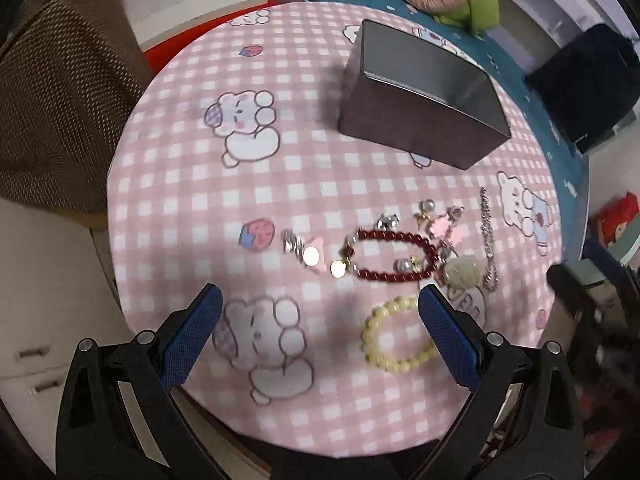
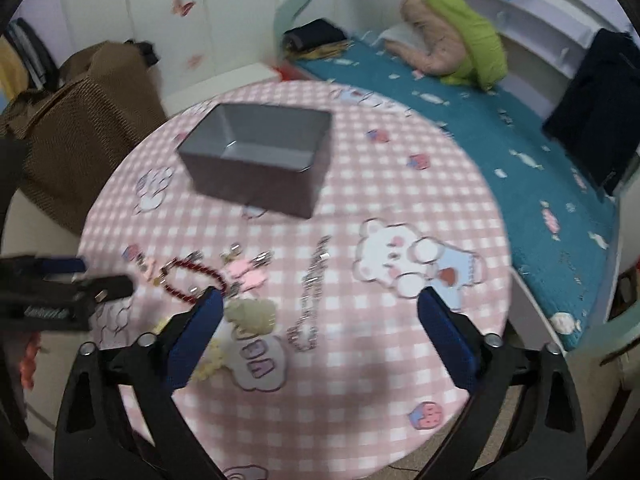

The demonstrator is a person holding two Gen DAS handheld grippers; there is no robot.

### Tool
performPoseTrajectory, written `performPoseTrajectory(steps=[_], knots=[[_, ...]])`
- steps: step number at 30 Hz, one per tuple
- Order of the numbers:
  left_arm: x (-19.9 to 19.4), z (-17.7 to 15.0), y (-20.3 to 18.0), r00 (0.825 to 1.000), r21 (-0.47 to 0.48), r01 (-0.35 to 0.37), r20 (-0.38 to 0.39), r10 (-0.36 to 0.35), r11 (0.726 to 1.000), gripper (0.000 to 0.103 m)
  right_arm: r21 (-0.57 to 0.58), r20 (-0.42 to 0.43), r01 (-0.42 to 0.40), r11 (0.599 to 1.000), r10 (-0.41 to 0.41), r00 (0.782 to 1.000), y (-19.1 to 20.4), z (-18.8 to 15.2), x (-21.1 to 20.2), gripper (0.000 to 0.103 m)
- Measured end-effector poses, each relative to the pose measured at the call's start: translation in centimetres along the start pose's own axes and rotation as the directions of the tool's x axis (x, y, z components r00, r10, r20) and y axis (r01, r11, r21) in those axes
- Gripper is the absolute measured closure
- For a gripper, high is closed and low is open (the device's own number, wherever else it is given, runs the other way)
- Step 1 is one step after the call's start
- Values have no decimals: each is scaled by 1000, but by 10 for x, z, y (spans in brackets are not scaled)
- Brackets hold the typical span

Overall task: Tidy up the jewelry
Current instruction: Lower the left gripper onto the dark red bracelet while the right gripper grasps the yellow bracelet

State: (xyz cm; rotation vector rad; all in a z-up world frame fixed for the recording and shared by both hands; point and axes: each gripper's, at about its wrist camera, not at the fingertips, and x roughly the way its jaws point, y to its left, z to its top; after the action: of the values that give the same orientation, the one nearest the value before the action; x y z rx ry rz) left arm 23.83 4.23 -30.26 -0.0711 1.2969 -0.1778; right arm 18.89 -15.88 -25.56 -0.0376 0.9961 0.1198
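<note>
Jewelry lies on a round table with a pink checked cloth (image 1: 192, 184). A dark red bead bracelet (image 1: 390, 256), a pale yellow bead bracelet (image 1: 394, 336), a silver chain (image 1: 489, 240), pink hair clips (image 1: 444, 226) and small earrings (image 1: 294, 242) lie near the front. An open grey metal box (image 1: 424, 92) stands farther back, empty as far as I can see. My left gripper (image 1: 320, 316) is open above the cloth, beside the yellow bracelet. My right gripper (image 2: 320, 320) is open above the silver chain (image 2: 312, 292). The box (image 2: 260, 156) and red bracelet (image 2: 192, 280) show there too.
A brown chair back (image 1: 60, 120) stands left of the table. A teal mat (image 2: 500, 128) with pink and green cushions (image 2: 456, 40) and a dark bag (image 2: 596, 112) lies behind and to the right. The left gripper (image 2: 60, 288) shows at the right wrist view's left edge.
</note>
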Motion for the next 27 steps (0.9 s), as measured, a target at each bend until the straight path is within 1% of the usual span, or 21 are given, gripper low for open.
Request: performPoseTrajectory(steps=[1, 2, 3, 4, 5, 6, 8, 9, 10, 11, 13, 14, 15, 16, 18, 19, 20, 22, 24, 26, 27], knots=[[4, 4, -2, 1000, 22, -28, -5, 28, 999, 5, -7, -27, -24, 1000, 24, 999, 4, -2, 5, 25], [5, 7, -5, 999, 40, -53, 0, 53, 998, 5, -9, -48, -46, 999, 46, 998, 8, -3, 10, 28], [5, 9, -6, 998, 54, -61, 5, 61, 997, 5, -11, -77, -84, 996, 83, 994, 12, -5, 14, 35], [6, 12, -7, 998, 79, -65, 9, 64, 995, 5, -16, -100, -117, 993, 115, 988, 17, -8, 17, 41], [8, 15, -10, 998, 118, -63, 10, 62, 991, 5, -22, -115, -138, 990, 134, 984, 21, -10, 20, 44], [9, 17, -12, 998, 137, -64, 9, 63, 988, 5, -31, -132, -168, 985, 163, 978, 27, -11, 23, 50], [13, 21, -15, 998, 184, -61, 3, 62, 981, 6, -45, -158, -207, 977, 198, 967, 36, -14, 31, 61], [16, 22, -17, 999, 200, -52, -6, 54, 978, 6, -59, -181, -219, 974, 205, 962, 41, -17, 36, 64], [20, 23, -18, 999, 217, -42, -18, 47, 975, 6, -76, -205, -222, 972, 203, 958, 46, -20, 42, 68], [23, 24, -18, 999, 226, -36, -27, 43, 973, 7, -86, -222, -226, 970, 203, 954, 50, -22, 46, 69], [27, 25, -21, 998, 247, -19, -45, 31, 969, 17, -92, -240, -234, 968, 207, 949, 53, -26, 52, 69], [32, 26, -21, 998, 259, -9, -63, 26, 966, 31, -95, -247, -235, 967, 205, 947, 55, -27, 55, 70], [35, 27, -22, 997, 264, -6, -75, 27, 965, 33, -101, -250, -238, 966, 206, 946, 57, -28, 57, 71], [41, 29, -22, 995, 272, 0, -94, 26, 962, 33, -112, -252, -238, 965, 204, 946, 60, -29, 60, 72], [46, 31, -21, 994, 277, 14, -109, 17, 961, 36, -144, -254, -210, 967, 169, 952, 64, -32, 66, 78], [48, 33, -20, 993, 275, 36, -120, -2, 961, 37, -164, -246, -191, 968, 147, 958, 66, -33, 67, 82], [49, 35, -20, 992, 272, 53, -125, -19, 961, 41, -183, -239, -174, 968, 128, 963, 67, -32, 68, 88], [52, 39, -19, 989, 258, 94, -137, -60, 962, 49, -246, -230, -122, 961, 65, 971, 73, -32, 66, 94], [54, 42, -21, 989, 262, 97, -136, -62, 960, 57, -256, -230, -121, 959, 61, 971, 74, -33, 67, 95], [56, 45, -22, 988, 283, 99, -144, -59, 954, 60, -233, -234, -127, 964, 71, 970, 72, -31, 65, 95], [56, 47, -23, 987, 290, 102, -149, -61, 952, 66, -228, -237, -120, 966, 65, 969, 70, -30, 65, 95]])
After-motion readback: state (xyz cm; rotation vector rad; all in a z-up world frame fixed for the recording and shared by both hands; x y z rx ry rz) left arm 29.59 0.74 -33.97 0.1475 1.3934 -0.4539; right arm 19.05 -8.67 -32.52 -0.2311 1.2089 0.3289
